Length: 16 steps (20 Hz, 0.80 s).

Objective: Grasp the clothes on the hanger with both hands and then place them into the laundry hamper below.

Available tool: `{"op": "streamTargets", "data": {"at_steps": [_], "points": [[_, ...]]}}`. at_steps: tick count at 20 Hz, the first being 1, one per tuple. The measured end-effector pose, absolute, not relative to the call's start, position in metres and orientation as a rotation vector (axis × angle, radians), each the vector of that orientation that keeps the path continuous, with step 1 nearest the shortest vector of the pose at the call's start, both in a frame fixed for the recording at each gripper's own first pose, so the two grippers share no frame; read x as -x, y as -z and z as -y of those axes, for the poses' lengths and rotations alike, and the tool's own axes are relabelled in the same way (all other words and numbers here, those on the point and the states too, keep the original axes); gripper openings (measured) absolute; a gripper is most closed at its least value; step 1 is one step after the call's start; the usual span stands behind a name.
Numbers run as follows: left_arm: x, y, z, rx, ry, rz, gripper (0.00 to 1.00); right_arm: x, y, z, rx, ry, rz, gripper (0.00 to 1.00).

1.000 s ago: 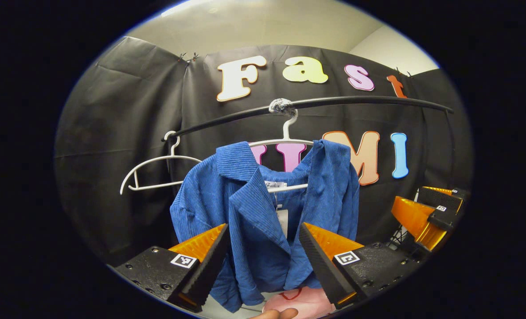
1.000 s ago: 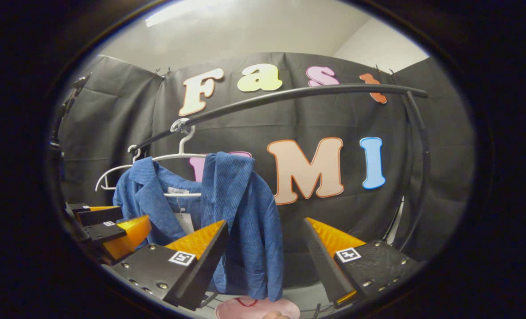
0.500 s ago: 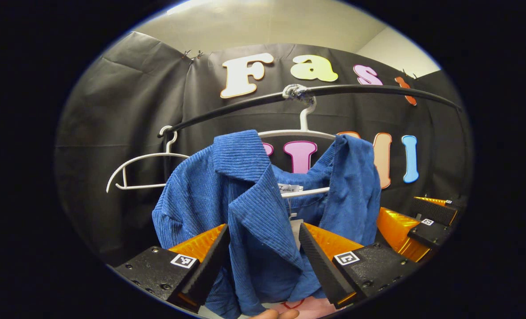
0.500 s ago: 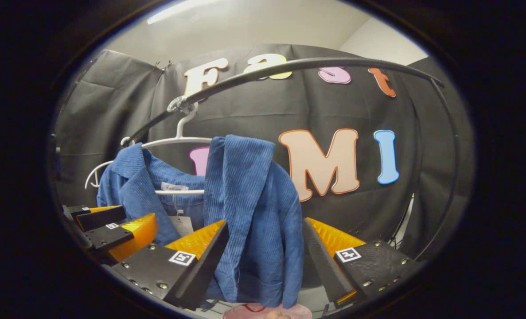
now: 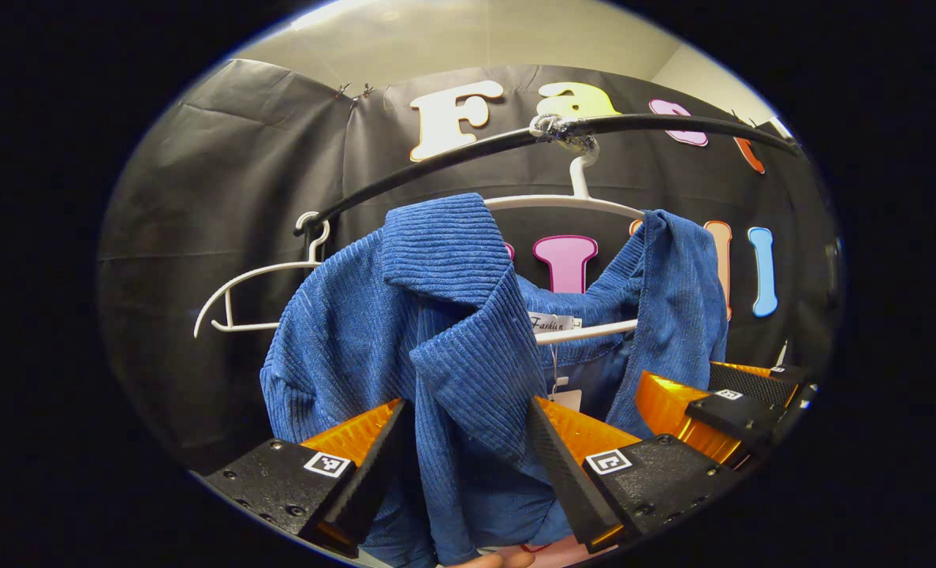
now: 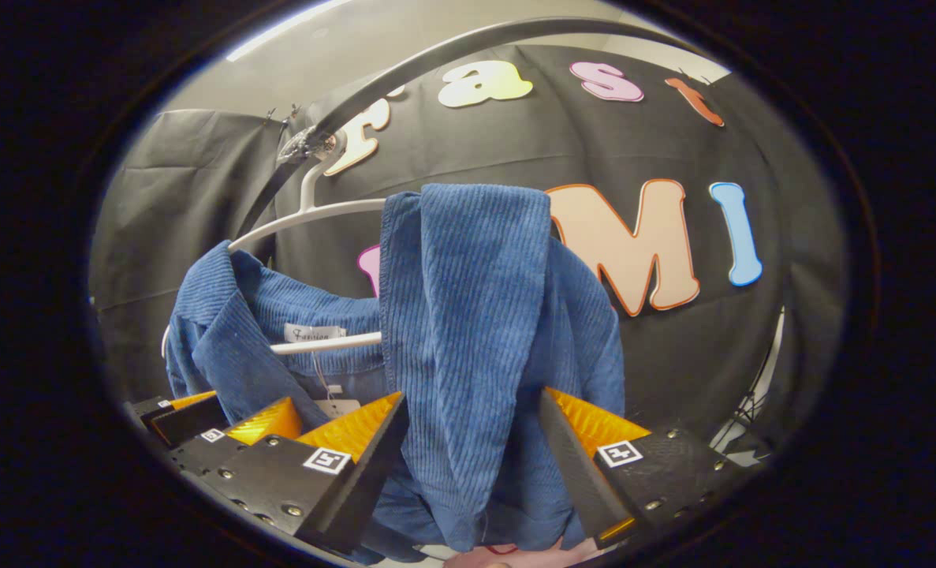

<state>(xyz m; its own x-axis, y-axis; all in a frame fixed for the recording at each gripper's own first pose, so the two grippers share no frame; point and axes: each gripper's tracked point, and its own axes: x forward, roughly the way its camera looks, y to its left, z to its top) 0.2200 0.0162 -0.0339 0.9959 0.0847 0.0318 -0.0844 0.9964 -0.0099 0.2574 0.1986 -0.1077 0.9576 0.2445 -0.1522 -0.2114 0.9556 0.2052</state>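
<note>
A blue corduroy jacket (image 5: 444,315) hangs on a white hanger (image 5: 562,201) from a black rail (image 5: 436,162). My left gripper (image 5: 468,406) is open, and the jacket's left lapel hangs between its fingers without being pressed. In the right gripper view the jacket's other front panel (image 6: 468,315) hangs between the open fingers of my right gripper (image 6: 471,398). The right gripper (image 5: 712,402) also shows at the lower right of the left gripper view. The left gripper (image 6: 223,422) shows at the lower left of the right gripper view. A sliver of something pink (image 6: 515,556) lies below the jacket, mostly hidden.
An empty white hanger (image 5: 255,276) hangs at the rail's left end. In the right gripper view the rail (image 6: 404,75) curves overhead, with the jacket's hanger (image 6: 310,217) hooked on it. Black cloth walls close in behind and on both sides.
Both grippers have moved forward and up to the jacket. The lapel and the right front panel now hang between fingers that stood short of them before. Both stay open.
</note>
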Motion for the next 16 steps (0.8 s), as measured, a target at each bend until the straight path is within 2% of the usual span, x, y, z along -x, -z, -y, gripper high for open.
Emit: {"op": "streamTargets", "data": {"at_steps": [4, 5, 7, 8, 9, 10, 11, 12, 13, 14, 15, 16], "points": [[-0.23, 0.039, -0.002, 0.049, -0.032, 0.041, 0.93, -0.261, 0.116, -0.2, -0.184, -0.264, -0.216, 0.97], [-0.232, 0.041, 0.0, 0.051, -0.027, 0.033, 0.92, -0.267, 0.124, -0.199, -0.19, -0.253, -0.237, 0.74], [-0.235, 0.04, -0.012, 0.036, -0.071, 0.036, 0.7, -0.266, 0.12, -0.201, -0.229, -0.264, -0.24, 0.29], [-0.239, 0.041, -0.018, 0.033, -0.099, 0.035, 0.6, -0.27, 0.119, -0.2, -0.231, -0.269, -0.231, 0.38], [-0.24, 0.043, -0.025, 0.043, -0.131, 0.028, 0.49, -0.263, 0.119, -0.193, -0.22, -0.276, -0.238, 0.38], [-0.241, 0.047, -0.033, 0.056, -0.167, 0.005, 0.39, -0.277, 0.123, -0.193, -0.212, -0.287, -0.233, 0.28], [-0.237, 0.054, -0.036, 0.08, -0.182, -0.034, 0.28, -0.265, 0.117, -0.192, -0.211, -0.315, -0.226, 0.17], [-0.235, 0.051, -0.031, 0.108, -0.158, -0.033, 0.18, -0.264, 0.115, -0.189, -0.198, -0.326, -0.219, 0.07], [-0.233, 0.049, -0.027, 0.123, -0.142, -0.037, 0.07, -0.262, 0.112, -0.185, -0.177, -0.34, -0.203, 0.07], [-0.229, 0.046, -0.026, 0.121, -0.13, -0.038, 0.06, -0.261, 0.11, -0.179, -0.137, -0.344, -0.187, 0.07], [-0.223, 0.045, -0.027, 0.107, -0.123, -0.035, 0.04, -0.259, 0.105, -0.172, -0.094, -0.338, -0.15, 0.12], [-0.217, 0.042, -0.029, 0.091, -0.122, -0.034, 0.05, -0.259, 0.1, -0.167, -0.061, -0.335, -0.121, 0.07]]}}
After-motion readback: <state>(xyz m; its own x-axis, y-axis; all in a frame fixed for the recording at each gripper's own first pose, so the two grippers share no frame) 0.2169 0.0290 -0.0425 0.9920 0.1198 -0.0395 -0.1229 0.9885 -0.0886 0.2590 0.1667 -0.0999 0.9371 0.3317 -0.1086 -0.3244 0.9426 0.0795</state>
